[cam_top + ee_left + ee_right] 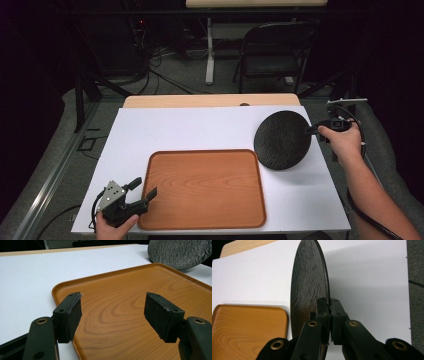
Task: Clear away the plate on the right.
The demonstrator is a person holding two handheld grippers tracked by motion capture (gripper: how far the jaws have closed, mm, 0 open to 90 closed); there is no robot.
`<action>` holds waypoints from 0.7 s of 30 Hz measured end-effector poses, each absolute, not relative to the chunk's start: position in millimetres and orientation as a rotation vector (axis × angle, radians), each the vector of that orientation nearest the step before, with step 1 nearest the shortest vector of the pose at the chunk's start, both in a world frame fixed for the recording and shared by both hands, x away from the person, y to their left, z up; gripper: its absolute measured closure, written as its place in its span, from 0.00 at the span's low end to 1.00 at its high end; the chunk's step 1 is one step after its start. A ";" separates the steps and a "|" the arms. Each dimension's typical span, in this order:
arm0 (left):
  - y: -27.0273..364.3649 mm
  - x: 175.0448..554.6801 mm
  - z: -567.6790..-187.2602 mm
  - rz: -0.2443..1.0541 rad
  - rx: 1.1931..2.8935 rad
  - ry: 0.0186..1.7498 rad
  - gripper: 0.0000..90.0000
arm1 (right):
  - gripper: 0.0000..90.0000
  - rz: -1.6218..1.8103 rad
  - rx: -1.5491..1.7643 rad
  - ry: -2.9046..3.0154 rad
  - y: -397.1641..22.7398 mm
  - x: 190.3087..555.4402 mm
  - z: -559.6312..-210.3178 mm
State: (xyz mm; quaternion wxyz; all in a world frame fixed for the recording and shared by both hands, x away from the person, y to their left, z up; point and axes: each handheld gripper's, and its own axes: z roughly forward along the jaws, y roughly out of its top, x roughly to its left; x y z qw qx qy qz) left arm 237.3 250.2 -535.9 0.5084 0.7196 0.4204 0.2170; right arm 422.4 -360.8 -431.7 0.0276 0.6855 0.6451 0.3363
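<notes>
From the high view, the right gripper [311,131] has its jaws clamped on the rim of the black plate [282,139], which hangs lifted above the white board [200,127] at about two o'clock from the wooden tray [204,189]. The plate casts a shadow just below itself, so I judge it clear of the surface. The left gripper [145,192] sits at the tray's eight o'clock corner with its jaws apart and nothing in them. A folding chair [272,50] and loose cables lie on the floor well beyond the table, out of the way.

In the left gripper view, the open pads [72,315] hover over the tray's near corner [60,288]; the plate [180,252] shows at one o'clock. If the plate comes down on that side, the open jaws could be in its path.

In the right gripper view, the jaws pinch the plate [308,290] right at its edge, with the plate seen nearly edge-on. The bite looks shallow, though it's hard to tell how deep the pads reach. Held by the rim alone, the plate could pivot or slip out, or clip the tray's raised lip [284,312] on the way over.
</notes>
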 end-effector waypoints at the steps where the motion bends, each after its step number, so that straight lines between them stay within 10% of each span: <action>1: 250.2 237.3 -535.9 0.523 1.734 1.013 0.34 | 0.97 1.025 2.098 2.006 -360.7 423.5 -430.8; 21: 251.3 237.7 -536.3 0.510 1.736 1.014 0.34 | 0.96 0.976 2.114 2.034 -348.4 446.0 -403.7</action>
